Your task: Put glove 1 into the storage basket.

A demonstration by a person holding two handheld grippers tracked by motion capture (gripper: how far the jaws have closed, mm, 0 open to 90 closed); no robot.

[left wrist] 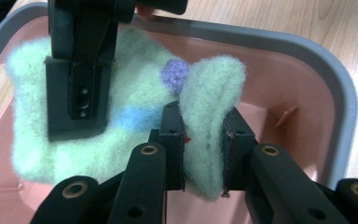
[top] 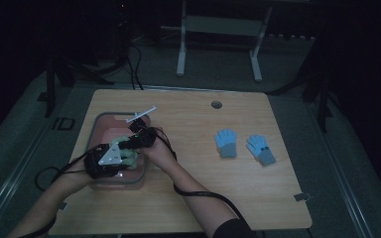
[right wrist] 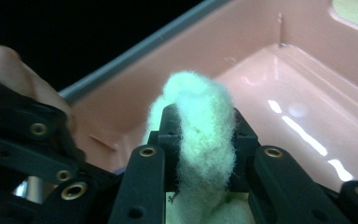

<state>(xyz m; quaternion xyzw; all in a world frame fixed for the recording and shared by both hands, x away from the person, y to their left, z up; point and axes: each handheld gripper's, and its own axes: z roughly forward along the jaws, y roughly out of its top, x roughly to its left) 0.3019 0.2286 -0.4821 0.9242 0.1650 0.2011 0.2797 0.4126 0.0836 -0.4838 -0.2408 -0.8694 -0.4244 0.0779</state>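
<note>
No brand, label or writing can be read on anything here. A pink tub [top: 98, 130] with a grey rim sits at the left of the wooden bench [top: 188, 198], and both grippers work inside it on a fluffy pale-green glove [left wrist: 135, 93] that bears a small purple knitted dot [left wrist: 175, 73] and a blue patch.

The left gripper [left wrist: 203, 140] is clenched on a fold of that glove, the fleece squeezed between its two black jaws just above the tub's glossy floor. The right gripper [right wrist: 201, 135] is likewise clamped on a bunched part of the same glove; in the left gripper view it comes down from the top and presses on the glove's far side.

In the high view the two hands meet over the tub, the glove held up between them. Well apart to the right, two blue gloves with grey cuffs [top: 225, 143] [top: 261, 149] lie flat on the bench, side by side.
</note>
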